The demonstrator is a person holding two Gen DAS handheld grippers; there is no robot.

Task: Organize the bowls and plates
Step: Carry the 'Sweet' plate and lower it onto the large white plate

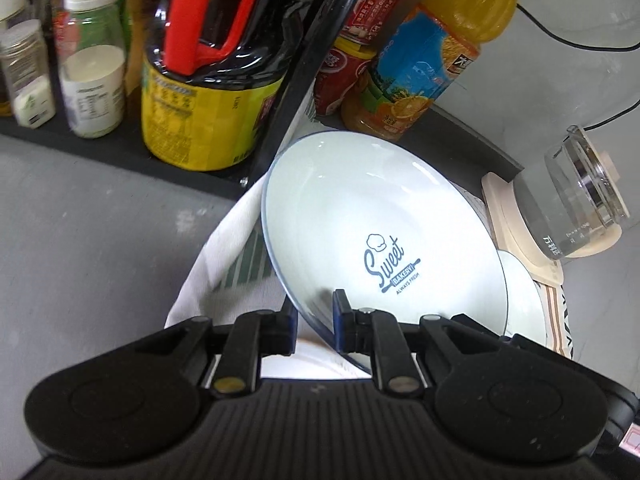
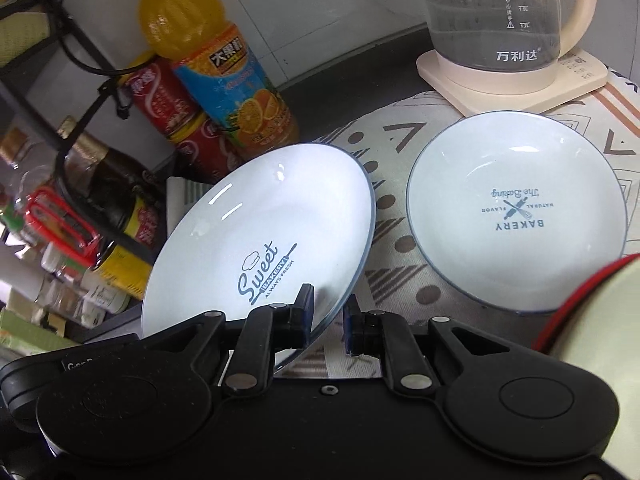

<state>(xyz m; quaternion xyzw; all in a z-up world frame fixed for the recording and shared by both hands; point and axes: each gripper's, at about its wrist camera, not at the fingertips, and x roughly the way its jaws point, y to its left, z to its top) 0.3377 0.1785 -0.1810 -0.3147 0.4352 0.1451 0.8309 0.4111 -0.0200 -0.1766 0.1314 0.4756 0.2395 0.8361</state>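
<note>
White round "Sweet Bakery" plate (image 2: pixel 260 220) tilted, centre frame | left gripper (image 1: pixel 314 320) clamps its rim | right gripper (image 2: pixel 328 320) clamps rim | second white "Bakery" plate (image 2: pixel 516 216) flat on patterned cloth (image 2: pixel 400 216), right

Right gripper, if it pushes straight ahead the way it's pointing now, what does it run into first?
The Sweet Bakery plate: its tilted rim already sits between the jaws of the right gripper. Beyond that edge, the line seems to run over the patterned cloth, left of the second plate; depth there is unclear.
</note>
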